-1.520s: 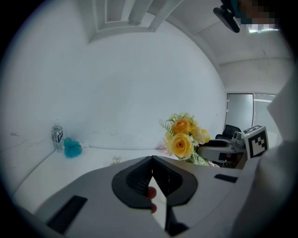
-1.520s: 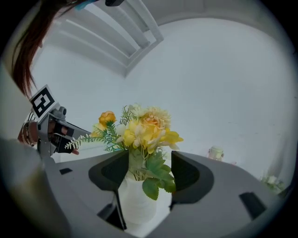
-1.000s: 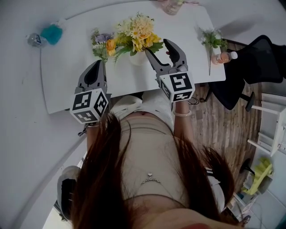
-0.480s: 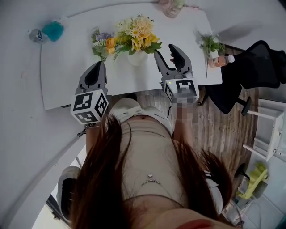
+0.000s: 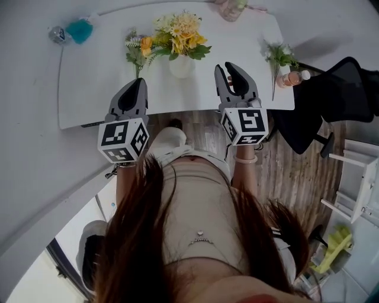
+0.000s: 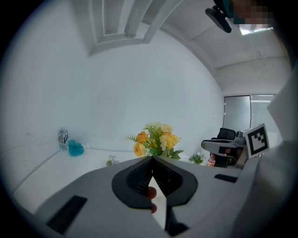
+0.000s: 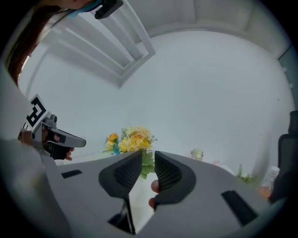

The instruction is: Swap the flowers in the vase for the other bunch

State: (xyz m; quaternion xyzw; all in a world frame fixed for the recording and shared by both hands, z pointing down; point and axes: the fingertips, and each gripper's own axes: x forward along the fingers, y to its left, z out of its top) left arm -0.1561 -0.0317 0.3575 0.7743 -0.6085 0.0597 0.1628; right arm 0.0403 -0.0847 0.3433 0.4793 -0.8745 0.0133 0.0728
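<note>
A white vase (image 5: 181, 66) holds a yellow and orange bouquet (image 5: 179, 36) at the middle of the white table (image 5: 95, 89). A small purple-and-green bunch (image 5: 135, 48) lies just left of the vase. A green sprig (image 5: 277, 58) lies at the table's right end. My left gripper (image 5: 137, 84) is shut and empty, over the near edge left of the vase. My right gripper (image 5: 230, 68) hovers to the right of the vase; its jaws have just been closing and stand a narrow gap apart with nothing between them. The bouquet (image 7: 132, 140) shows beyond the right gripper (image 7: 148, 159), and also (image 6: 156, 138) beyond the left gripper (image 6: 151, 160).
A teal object (image 5: 79, 29) and a small bottle (image 5: 57, 34) sit at the far left corner. A drink bottle (image 5: 292, 77) stands by the sprig, a pale jar (image 5: 231, 7) at the far edge. A black office chair (image 5: 337, 94) is right of the table.
The right gripper has drawn back from beside the vase toward the near edge, and its wide jaws have narrowed to a small gap. The left gripper has shifted a little and stays shut.
</note>
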